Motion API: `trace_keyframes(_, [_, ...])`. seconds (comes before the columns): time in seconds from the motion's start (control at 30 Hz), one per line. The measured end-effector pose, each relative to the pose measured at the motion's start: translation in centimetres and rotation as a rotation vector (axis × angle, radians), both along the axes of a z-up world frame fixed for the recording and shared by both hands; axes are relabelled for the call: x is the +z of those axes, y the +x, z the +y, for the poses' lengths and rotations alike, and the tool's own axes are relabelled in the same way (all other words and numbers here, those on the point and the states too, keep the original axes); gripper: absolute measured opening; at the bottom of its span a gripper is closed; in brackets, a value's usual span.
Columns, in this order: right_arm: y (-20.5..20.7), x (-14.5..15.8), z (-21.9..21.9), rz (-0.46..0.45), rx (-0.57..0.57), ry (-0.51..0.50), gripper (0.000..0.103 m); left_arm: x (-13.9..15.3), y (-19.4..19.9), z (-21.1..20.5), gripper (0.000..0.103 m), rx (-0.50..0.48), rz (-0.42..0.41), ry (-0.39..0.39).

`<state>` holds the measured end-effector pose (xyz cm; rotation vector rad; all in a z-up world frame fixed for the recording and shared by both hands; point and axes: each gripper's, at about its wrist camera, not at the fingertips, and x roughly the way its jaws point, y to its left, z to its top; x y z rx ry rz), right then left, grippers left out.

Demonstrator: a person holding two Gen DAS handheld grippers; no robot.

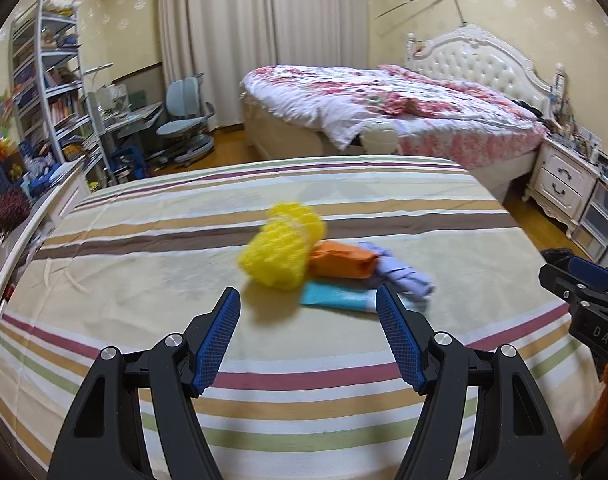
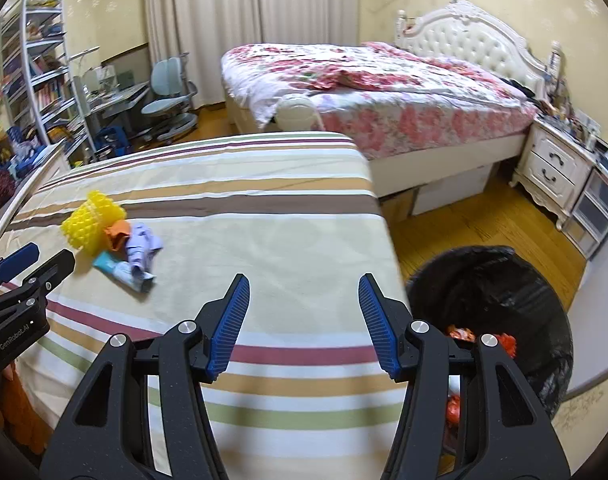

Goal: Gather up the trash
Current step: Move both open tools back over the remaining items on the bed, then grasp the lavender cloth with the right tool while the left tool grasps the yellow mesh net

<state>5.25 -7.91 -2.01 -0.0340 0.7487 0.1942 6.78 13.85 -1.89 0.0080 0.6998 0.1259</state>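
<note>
A small heap of trash lies on the striped cloth (image 1: 144,272): a yellow bumpy foam net (image 1: 282,246), an orange packet (image 1: 342,260), a crumpled lilac piece (image 1: 400,272) and a teal tube (image 1: 338,298). My left gripper (image 1: 308,296) hovers just short of the heap, open and empty. The same heap shows at the left of the right wrist view, with the yellow net (image 2: 90,220) foremost. My right gripper (image 2: 304,284) stands open and empty over the cloth's right edge. A black-lined bin (image 2: 536,280) stands on the floor to its right, orange scraps (image 2: 462,334) inside.
A floral bed (image 1: 384,100) with a white headboard stands behind, a nightstand (image 1: 560,184) at its right. A desk, blue chair (image 1: 188,120) and bookshelf (image 1: 48,80) fill the left. Wooden floor (image 2: 484,224) lies between the beds. The right gripper's body (image 1: 584,300) pokes in at the left view's right edge.
</note>
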Motion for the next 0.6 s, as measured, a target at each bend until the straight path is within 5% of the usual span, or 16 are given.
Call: trace_keyframes(0.6, [1.9,-0.4,10.0,0.057,0.200,-0.014,0.055,-1.6,-1.4,8.5,0.069,0.165,0.044,-0.035])
